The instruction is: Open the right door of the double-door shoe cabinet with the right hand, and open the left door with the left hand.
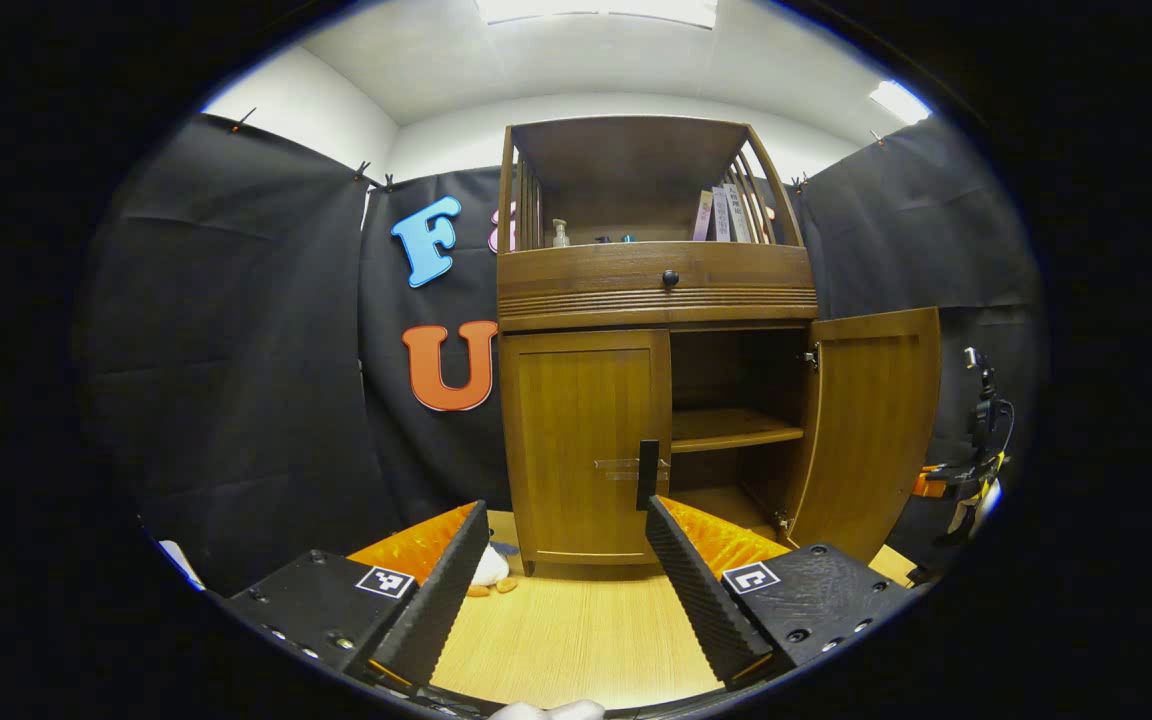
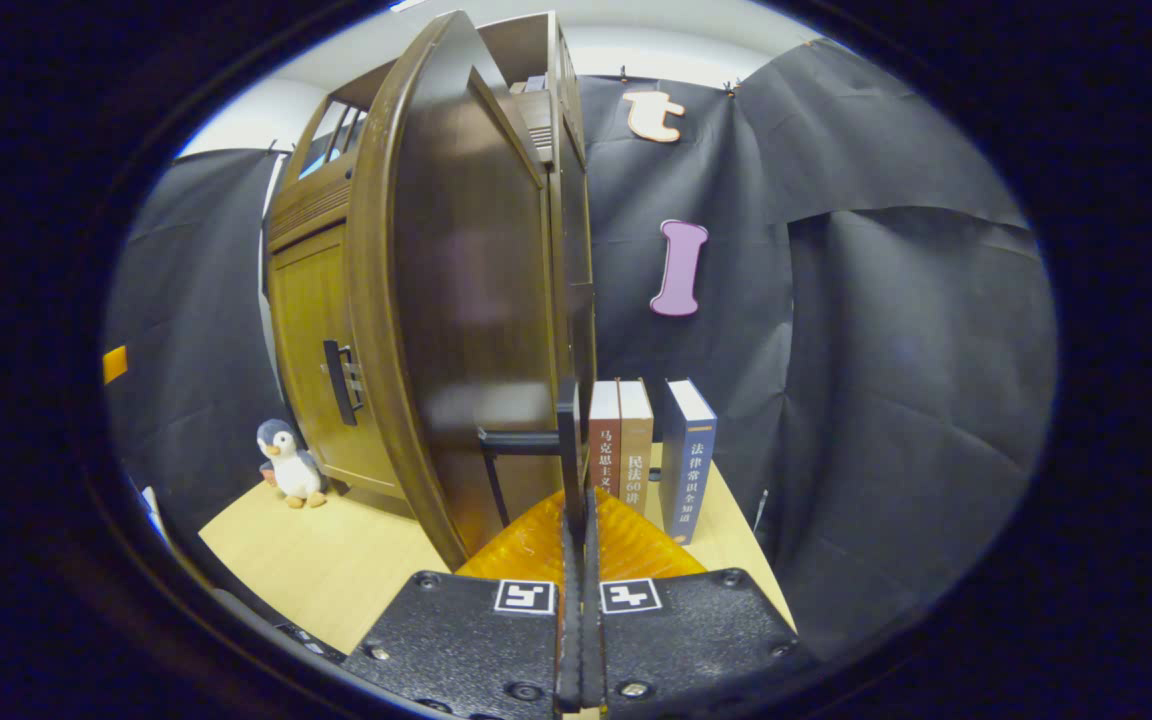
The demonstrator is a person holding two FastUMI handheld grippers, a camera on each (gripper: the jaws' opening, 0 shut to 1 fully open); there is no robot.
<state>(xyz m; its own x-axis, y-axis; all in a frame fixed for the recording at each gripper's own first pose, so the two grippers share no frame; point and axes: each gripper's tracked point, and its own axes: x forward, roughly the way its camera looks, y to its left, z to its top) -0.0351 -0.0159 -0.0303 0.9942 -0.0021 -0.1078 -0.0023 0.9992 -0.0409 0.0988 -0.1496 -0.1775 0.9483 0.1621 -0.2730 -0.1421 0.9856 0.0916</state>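
Shoe cabinet (image 1: 656,300) stands at frame centre on a pale wooden tabletop (image 1: 576,640), black cloth walls around it. Its right door (image 1: 871,430) hangs open; the left door (image 1: 581,440) is closed. Left gripper (image 1: 566,545) spreads wide before it. Right gripper (image 2: 578,470) is pressed together beside the open door's handle (image 2: 526,438), near three upright books (image 2: 646,450) and a toy penguin (image 2: 286,462) at lower left.

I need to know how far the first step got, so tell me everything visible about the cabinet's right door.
The right door is brown wood-look with a recessed panel, upright, and swung wide open on hinges at the cabinet's right side, exposing a shelf. In the right gripper view its dark handle sits just ahead of the right hand-held gripper, whose fingers are closed together; whether they pinch it is unclear. The left door is shut.
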